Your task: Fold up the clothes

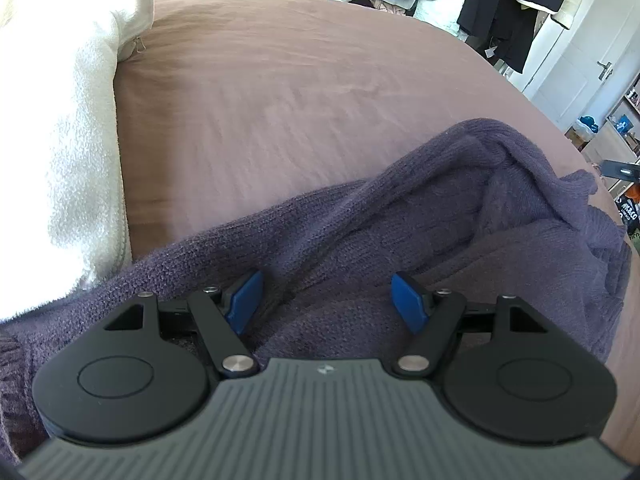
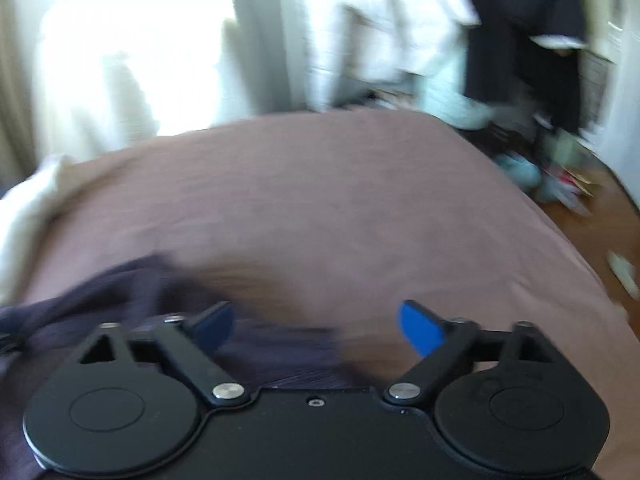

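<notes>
A purple knit sweater point(image 1: 440, 216) lies crumpled on the brown bed sheet point(image 1: 280, 100), bunched into folds toward the right. My left gripper point(image 1: 326, 300) is low over its near part, jaws apart, blue pads point(image 1: 244, 300) on either side of a flat stretch of knit without pinching it. The right wrist view is blurred. There my right gripper point(image 2: 320, 330) stands wide open with nothing between its fingers. The dark sweater point(image 2: 100, 292) lies under and left of its left finger, with bare sheet point(image 2: 320, 200) ahead.
A white fleece garment point(image 1: 80, 120) lies along the left of the bed and shows as a pale heap point(image 2: 24, 216) in the right wrist view. Hanging clothes point(image 1: 508, 12) and a white door point(image 1: 592, 60) stand beyond the bed. Cluttered wooden floor point(image 2: 592, 232) lies right.
</notes>
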`<state>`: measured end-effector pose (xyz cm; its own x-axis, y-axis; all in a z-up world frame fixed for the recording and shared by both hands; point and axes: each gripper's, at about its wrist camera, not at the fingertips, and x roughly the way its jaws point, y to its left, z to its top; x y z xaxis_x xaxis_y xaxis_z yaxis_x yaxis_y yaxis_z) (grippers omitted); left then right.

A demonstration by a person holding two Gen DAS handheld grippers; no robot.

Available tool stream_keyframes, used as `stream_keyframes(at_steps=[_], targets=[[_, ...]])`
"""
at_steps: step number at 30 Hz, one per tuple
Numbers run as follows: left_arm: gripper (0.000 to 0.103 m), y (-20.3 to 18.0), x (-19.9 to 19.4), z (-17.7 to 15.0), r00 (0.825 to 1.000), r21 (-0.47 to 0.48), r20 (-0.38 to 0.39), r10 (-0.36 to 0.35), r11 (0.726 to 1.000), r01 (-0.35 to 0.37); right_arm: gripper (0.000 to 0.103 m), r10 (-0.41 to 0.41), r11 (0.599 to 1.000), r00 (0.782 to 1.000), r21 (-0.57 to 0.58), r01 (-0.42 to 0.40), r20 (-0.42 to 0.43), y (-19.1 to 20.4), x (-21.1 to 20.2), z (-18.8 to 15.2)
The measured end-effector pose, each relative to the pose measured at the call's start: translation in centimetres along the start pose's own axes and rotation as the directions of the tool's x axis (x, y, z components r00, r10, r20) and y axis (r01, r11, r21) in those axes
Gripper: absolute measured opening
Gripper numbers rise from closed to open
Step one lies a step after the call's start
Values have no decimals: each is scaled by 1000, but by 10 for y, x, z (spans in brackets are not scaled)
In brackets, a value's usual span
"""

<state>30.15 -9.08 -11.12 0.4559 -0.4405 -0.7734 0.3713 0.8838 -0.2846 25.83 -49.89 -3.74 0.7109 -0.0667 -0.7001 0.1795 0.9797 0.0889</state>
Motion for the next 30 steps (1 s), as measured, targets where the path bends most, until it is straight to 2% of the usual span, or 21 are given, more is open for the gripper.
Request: stream_keyframes(at_steps=[1,2,3,4,7,9,10,11,12,13,14,15,16,18,21,23,25,27,28,29,30], targets=[[71,2,1,0,1000,-9,2,-8,1000,8,95,-11,996,999,91,14,-38,-13,13,0],[71,5,2,0,1000,-23,3,-17,1000,17,95,36,978,997,206,-21,-68,-28,25,-3],[71,7,2,0,1000,-37,4,-26,999,26,95,130,939,989,328,-99,-73,-41,32,-9],[71,10,3,0,999,-51,6,-34,998,35,93,227,889,972,420,-181,-62,-48,37,-15],[71,13,5,4,999,-74,-4,-42,996,42,92,378,828,925,460,-322,-34,-43,37,-30],[69,13,8,7,999,-82,-11,-38,996,37,91,378,875,924,346,-340,-48,-26,31,-29],[69,10,9,8,999,-81,-13,-30,996,28,85,382,892,922,285,-352,-57,-19,29,-26],[64,8,10,8,1000,-71,-13,-13,997,12,67,382,907,922,217,-361,-59,-14,26,-23],[57,4,10,8,1000,-55,-11,20,998,-20,55,363,927,929,131,-352,-67,-6,21,-21],[34,0,9,8,998,-38,-6,60,997,-61,25,332,943,941,42,-329,-71,3,17,-19],[22,-3,9,7,994,-23,0,108,994,-108,17,261,963,963,-52,-264,-61,14,14,-17],[6,-5,7,8,992,-20,8,127,992,-126,16,189,970,981,-145,-194,-45,24,11,-15],[5,-5,4,8,992,-23,17,126,992,-126,14,123,968,992,-221,-123,-15,32,7,-12],[5,-7,-5,11,993,-22,38,112,994,-111,13,17,965,996,-261,8,92,33,1,4],[5,-21,-19,21,988,47,95,125,990,-130,13,-126,961,972,-221,169,196,16,0,45],[4,-28,-22,30,988,67,117,101,992,-110,12,-239,939,942,-189,286,235,2,7,74],[8,-31,-23,38,989,66,126,78,994,-87,8,-368,908,905,-128,399,212,-15,24,101],[11,-28,-22,42,990,34,116,78,996,-82,15,-462,879,868,-38,476,183,-29,34,115],[23,-27,-24,40,990,18,110,83,996,-86,20,-451,890,874,10,457,180,-30,34,115],[47,-25,-25,39,991,3,103,89,996,-89,24,-430,902,885,54,427,178,-28,33,116],[57,-23,-27,38,991,-13,97,94,996,-93,30,-372,928,910,77,364,183,-18,33,112]])
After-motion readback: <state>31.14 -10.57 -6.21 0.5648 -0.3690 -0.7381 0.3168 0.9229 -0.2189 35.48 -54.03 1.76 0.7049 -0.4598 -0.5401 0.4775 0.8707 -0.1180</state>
